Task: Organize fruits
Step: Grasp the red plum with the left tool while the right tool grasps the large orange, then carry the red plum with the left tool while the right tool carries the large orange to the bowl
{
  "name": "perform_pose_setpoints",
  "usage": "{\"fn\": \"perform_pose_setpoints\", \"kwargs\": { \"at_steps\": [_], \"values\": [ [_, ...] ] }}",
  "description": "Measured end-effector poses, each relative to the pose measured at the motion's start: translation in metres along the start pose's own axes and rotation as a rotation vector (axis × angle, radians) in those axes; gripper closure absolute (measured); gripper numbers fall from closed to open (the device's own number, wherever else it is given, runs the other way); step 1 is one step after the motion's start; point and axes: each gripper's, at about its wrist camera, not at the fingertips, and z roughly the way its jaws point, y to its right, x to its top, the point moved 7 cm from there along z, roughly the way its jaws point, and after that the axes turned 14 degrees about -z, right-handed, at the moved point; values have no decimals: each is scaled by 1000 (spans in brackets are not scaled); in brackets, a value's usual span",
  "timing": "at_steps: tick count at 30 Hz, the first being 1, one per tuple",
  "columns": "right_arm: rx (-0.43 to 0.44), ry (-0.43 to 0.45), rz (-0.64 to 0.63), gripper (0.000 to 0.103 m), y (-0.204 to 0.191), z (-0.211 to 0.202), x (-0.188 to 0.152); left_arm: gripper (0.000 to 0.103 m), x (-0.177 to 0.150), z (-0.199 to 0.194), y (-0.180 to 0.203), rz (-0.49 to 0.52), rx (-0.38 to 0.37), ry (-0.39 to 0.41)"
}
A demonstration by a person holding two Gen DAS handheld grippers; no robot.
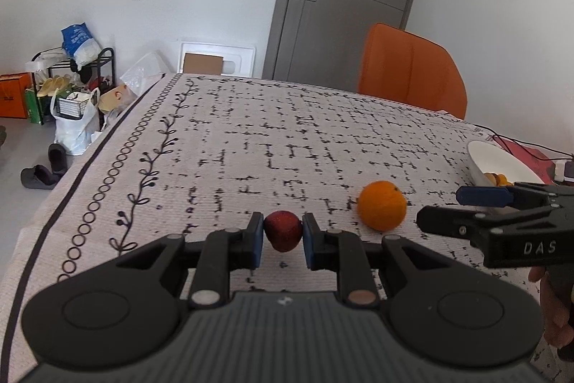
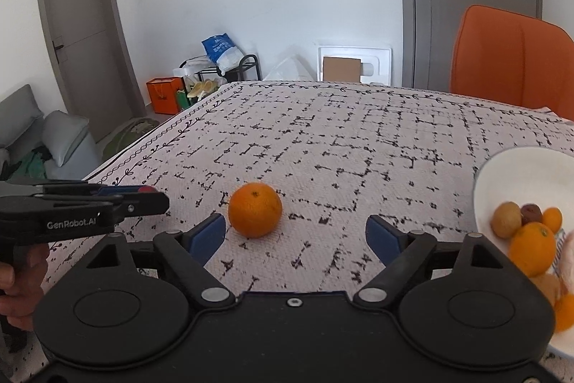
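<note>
My left gripper (image 1: pixel 282 232) is shut on a dark red fruit (image 1: pixel 283 230) and holds it just above the patterned tablecloth; it shows from the side in the right wrist view (image 2: pixel 145 194). An orange (image 1: pixel 382 205) lies on the cloth to its right. In the right wrist view the orange (image 2: pixel 255 209) sits just ahead of my right gripper (image 2: pixel 295 236), which is open and empty, its jaws wide apart. A white bowl (image 2: pixel 516 167) at the right holds several fruits, among them oranges and a kiwi. The bowl (image 1: pixel 491 157) also shows in the left wrist view.
The table is covered by a pale cloth (image 1: pixel 272 139) with black marks and a border at its left edge. An orange chair (image 1: pixel 412 70) stands behind the far edge. Red items and cables (image 1: pixel 531 155) lie behind the bowl. Floor clutter is at the left.
</note>
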Motion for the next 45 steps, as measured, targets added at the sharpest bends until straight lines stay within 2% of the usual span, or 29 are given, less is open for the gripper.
{"fn": "perform_pose_setpoints", "kwargs": {
  "at_steps": [5,13,14,17,25,31,32,33,37,38,40,41,43,44,45],
  "values": [
    [8,-15,-18,26,-3,11,2,82,1,-2,-7,-15,12,5],
    [25,-27,-43,27,-11,24,8,82,2,-9,-16,-26,24,14],
    [30,-27,-49,29,-13,25,9,82,3,-10,-17,-26,24,15],
    [68,-42,-62,66,-20,31,10,82,3,-14,-17,-23,25,22],
    [65,-34,-41,70,-15,15,7,82,4,-17,-7,-10,20,29],
    [50,-16,-20,86,-5,-1,1,82,1,-17,10,22,-4,30],
    [47,-17,-17,94,-5,-2,0,82,1,-18,13,26,-8,31],
    [48,-21,-14,94,-4,-4,-1,82,1,-18,15,29,-11,31],
    [56,-34,-4,92,-3,-3,-5,82,-3,-18,19,33,-18,27],
    [57,-34,-3,87,-3,-2,-6,82,-4,-18,19,34,-18,26],
    [56,-31,-5,84,-4,-2,-5,82,-3,-17,19,37,-16,25],
    [59,-32,-7,77,-5,0,-5,82,-3,-17,17,37,-14,24],
    [59,-29,-11,55,-6,1,-4,82,-3,-17,14,31,-9,23],
    [48,-28,-12,39,-7,2,-3,82,-3,-16,12,28,-7,23],
    [35,-21,-16,36,-6,3,-2,82,-3,-16,10,25,-5,23]
  ]
}}
